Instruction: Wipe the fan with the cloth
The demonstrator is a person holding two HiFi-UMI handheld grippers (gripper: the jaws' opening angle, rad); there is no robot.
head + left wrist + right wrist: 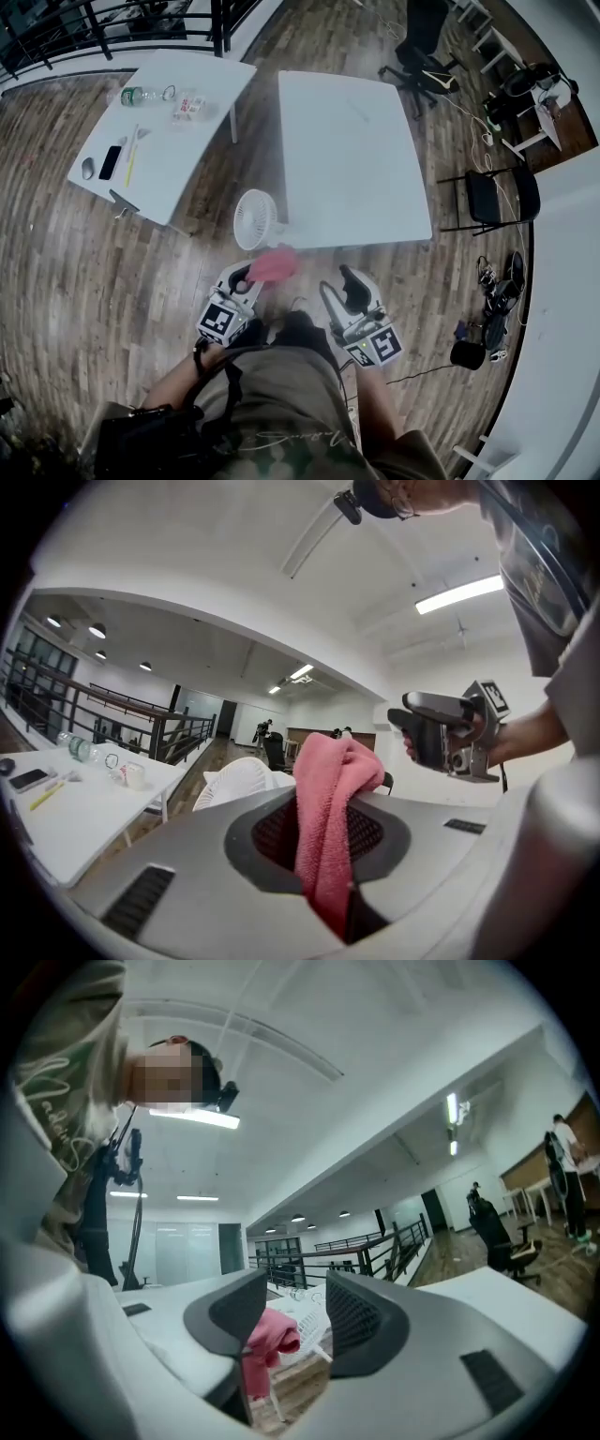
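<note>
My left gripper (249, 277) has its jaws clamped on the pink cloth (274, 264), which bunches up above them and hangs down between them. My right gripper (339, 286) is level beside it, jaws wide apart with nothing between them; through the gap I see only the cloth and the fan farther off. The white fan (255, 218) stands on the wooden floor (84, 272), at the near left corner of the white table (375, 187), just ahead of the cloth. The cloth seems to stop short of the grille, though the steep head view makes that hard to judge.
</note>
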